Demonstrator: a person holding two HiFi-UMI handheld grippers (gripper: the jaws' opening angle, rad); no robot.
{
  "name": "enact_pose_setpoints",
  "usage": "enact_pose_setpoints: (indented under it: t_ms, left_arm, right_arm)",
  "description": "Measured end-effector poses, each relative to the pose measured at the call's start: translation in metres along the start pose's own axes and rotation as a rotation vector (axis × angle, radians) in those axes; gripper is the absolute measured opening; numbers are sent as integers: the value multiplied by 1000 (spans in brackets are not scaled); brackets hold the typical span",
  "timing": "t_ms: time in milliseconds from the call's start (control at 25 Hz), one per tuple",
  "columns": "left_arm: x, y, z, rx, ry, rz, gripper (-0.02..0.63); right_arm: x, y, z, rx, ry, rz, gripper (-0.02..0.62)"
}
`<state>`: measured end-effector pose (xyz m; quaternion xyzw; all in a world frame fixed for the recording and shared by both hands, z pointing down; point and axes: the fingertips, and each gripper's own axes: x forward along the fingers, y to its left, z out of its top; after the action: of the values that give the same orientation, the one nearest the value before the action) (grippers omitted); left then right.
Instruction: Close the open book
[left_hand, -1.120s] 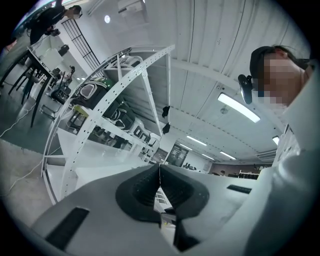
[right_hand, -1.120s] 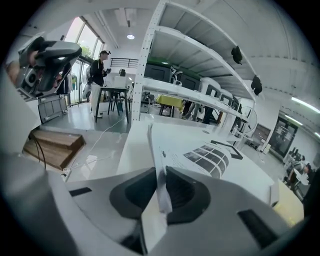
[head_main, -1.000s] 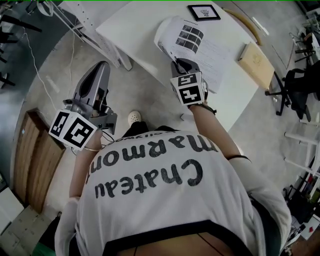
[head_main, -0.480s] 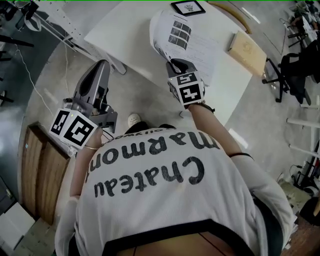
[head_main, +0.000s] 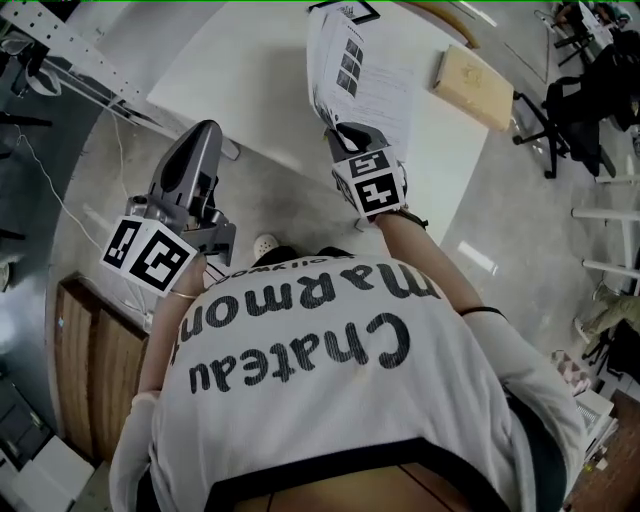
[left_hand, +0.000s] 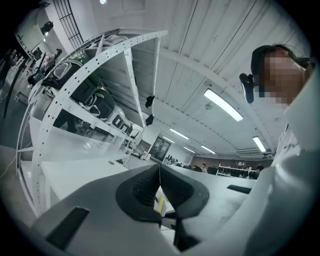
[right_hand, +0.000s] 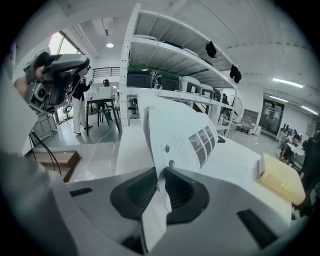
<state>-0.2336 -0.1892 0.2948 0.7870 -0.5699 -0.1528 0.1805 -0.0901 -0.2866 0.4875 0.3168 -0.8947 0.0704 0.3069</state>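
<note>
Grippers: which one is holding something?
The right gripper: its jaws, just closing tighter, pinch a page of the book. The left gripper is shut with nothing between its jaws.

The head view looks steeply down over the person's shoulders onto the left gripper (head_main: 205, 128), the right gripper (head_main: 340, 130) and the table (head_main: 250, 70). Each gripper view looks closely along its own jaws. The right one shares the open book (right_hand: 185, 135) with the head view.

Bare table (head_main: 250, 80) left of book (head_main: 385, 85)
</note>
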Motion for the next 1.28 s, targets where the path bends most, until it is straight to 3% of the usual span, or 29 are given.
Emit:
enact_pose_setpoints:
  t_ms: [1280]
  left_arm:
    - [23,-17,1,11,31,-120,25]
  right_arm:
    - [-21,-32,-28,186,21,-111,61]
